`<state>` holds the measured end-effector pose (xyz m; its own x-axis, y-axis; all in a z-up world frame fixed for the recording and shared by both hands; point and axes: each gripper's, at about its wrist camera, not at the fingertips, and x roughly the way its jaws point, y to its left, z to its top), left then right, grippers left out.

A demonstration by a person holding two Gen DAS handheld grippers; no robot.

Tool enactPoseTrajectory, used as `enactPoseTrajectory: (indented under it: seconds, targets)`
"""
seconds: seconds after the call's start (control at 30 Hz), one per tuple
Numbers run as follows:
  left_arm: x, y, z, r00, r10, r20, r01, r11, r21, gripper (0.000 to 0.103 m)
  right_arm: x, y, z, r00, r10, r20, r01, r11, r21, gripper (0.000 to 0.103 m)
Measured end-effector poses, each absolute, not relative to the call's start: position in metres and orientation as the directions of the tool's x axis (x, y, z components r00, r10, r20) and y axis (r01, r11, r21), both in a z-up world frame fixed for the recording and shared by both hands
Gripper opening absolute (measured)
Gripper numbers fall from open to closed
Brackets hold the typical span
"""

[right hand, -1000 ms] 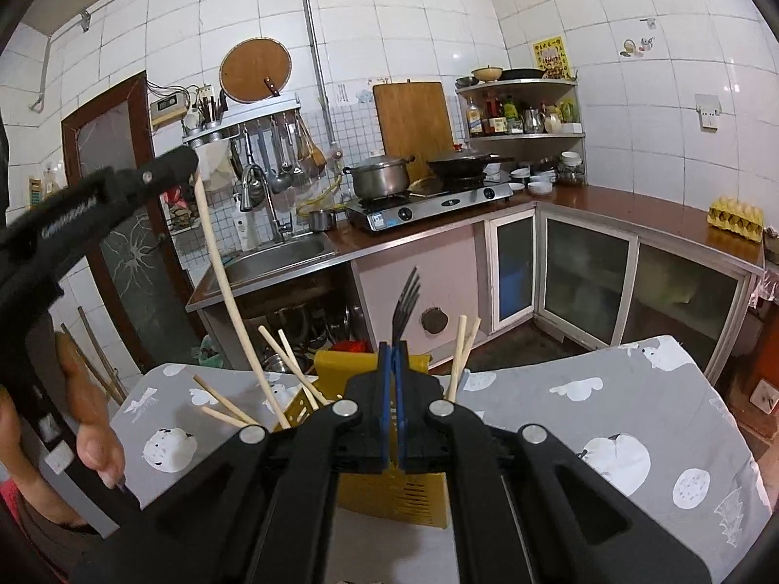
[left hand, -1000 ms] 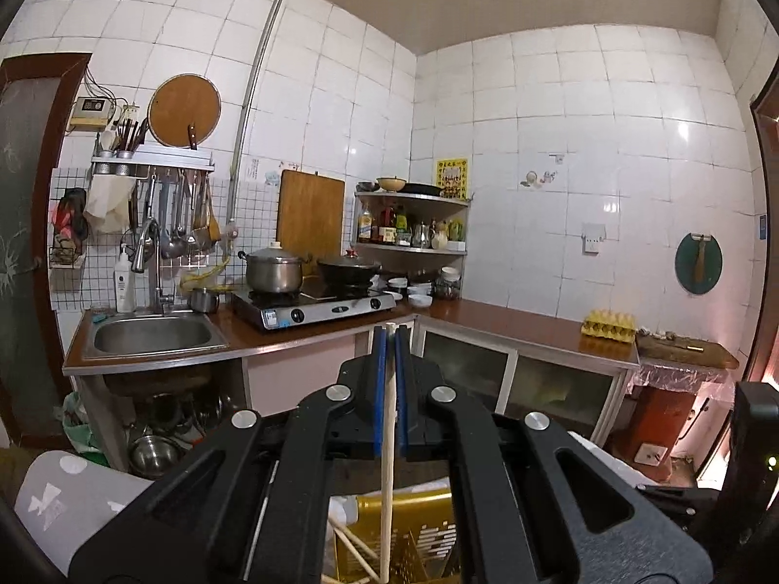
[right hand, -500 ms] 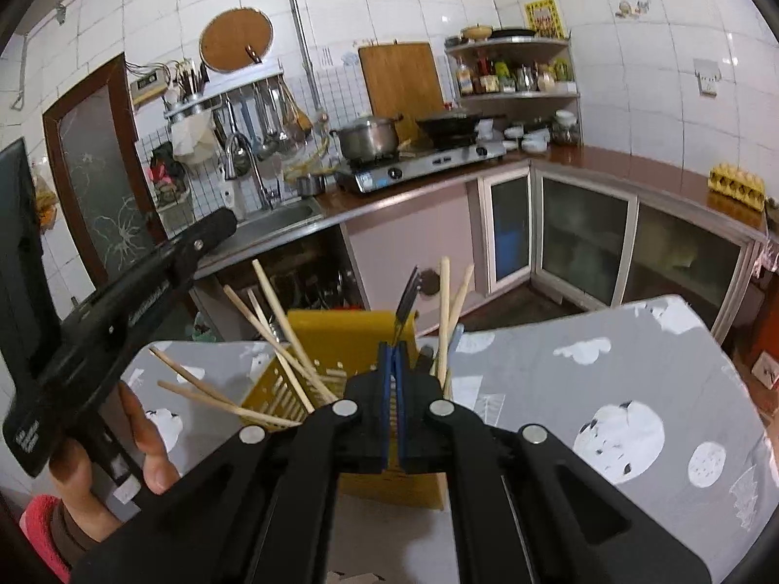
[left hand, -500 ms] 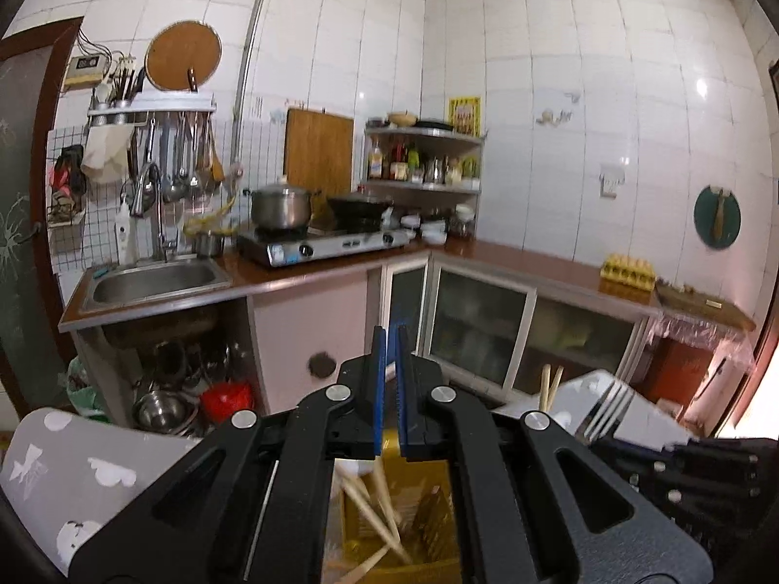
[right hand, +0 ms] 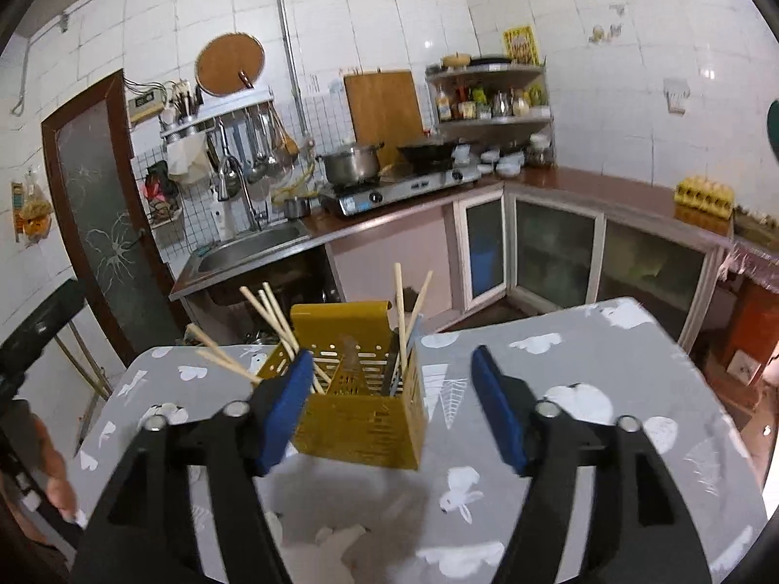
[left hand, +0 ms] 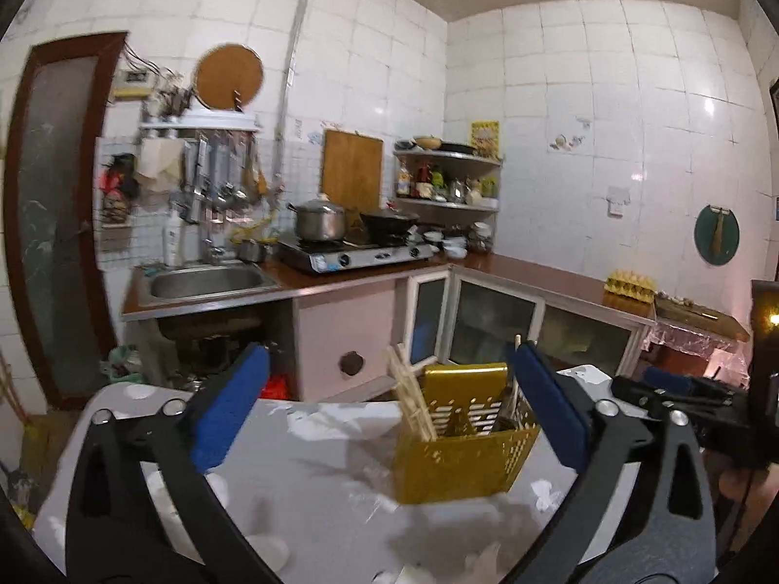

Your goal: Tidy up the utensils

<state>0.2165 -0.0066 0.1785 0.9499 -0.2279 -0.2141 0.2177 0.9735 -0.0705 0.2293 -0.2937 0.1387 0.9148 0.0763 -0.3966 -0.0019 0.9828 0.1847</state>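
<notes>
A yellow perforated utensil basket (right hand: 362, 418) stands on the grey tablecloth and also shows in the left wrist view (left hand: 457, 457). Several wooden chopsticks (right hand: 272, 314) lean in its left part, two more chopsticks (right hand: 400, 301) and a dark fork (right hand: 392, 365) stand in its right part. My right gripper (right hand: 392, 409) is open and empty just in front of the basket. My left gripper (left hand: 389, 404) is open and empty, with the basket between its pads towards the right one. The right gripper shows at the right edge of the left wrist view (left hand: 681, 389).
The table (right hand: 584, 389) has a grey cloth with white prints. Behind it stand a counter with a sink (right hand: 253, 250), a gas stove with a pot (right hand: 355, 165), glass-door cabinets (right hand: 550, 248), an egg tray (right hand: 703, 192) and a dark door (right hand: 97, 204).
Both grippers have opened and pulled back from the basket. The chopstick from my left gripper and the fork from my right gripper now stand in the basket.
</notes>
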Motion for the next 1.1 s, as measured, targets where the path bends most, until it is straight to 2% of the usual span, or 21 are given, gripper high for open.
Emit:
enactPoseTrajectory:
  seconds: [0.17,0.33,0.57,0.77,0.93,1.1]
  targets:
    - [0.157,0.018,0.18,0.955,-0.201,-0.219,0.187,0.979,-0.085,0.098,0.163,-0.282,0.149,0.94,0.071,-0.333,-0.021,0.989,0.15,0.09]
    - [0.107,0.034,0.165,0.961,-0.164,-0.221,0.145,0.984,-0.099,0.098,0.098,-0.264,0.149,0.963,0.047,-0.267,-0.024,0.996,0.089,0.098]
    - [0.064,0.028,0.113,0.96,-0.112,-0.258,0.104,0.994,-0.043,0.098,0.051,-0.253,0.11,0.964,0.005,-0.266,0.006,0.999,0.039,0.099]
    - [0.047,0.016,0.063,0.957,-0.092,-0.276,0.09,0.996,-0.021,0.098,0.048,-0.252,0.066,0.961,-0.011,-0.275,0.023,0.999,0.041,0.099]
    - [0.053,0.011,0.028,0.943,-0.059,-0.328,0.059,0.998,-0.01,0.098,0.052,-0.253,0.028,0.952,-0.036,-0.303,0.049,0.998,0.037,0.099]
    - [0.052,0.009,0.013,0.949,-0.042,-0.311,0.041,0.999,-0.011,0.098,0.055,-0.255,0.011,0.949,-0.063,-0.309,0.08,0.996,0.041,0.099]
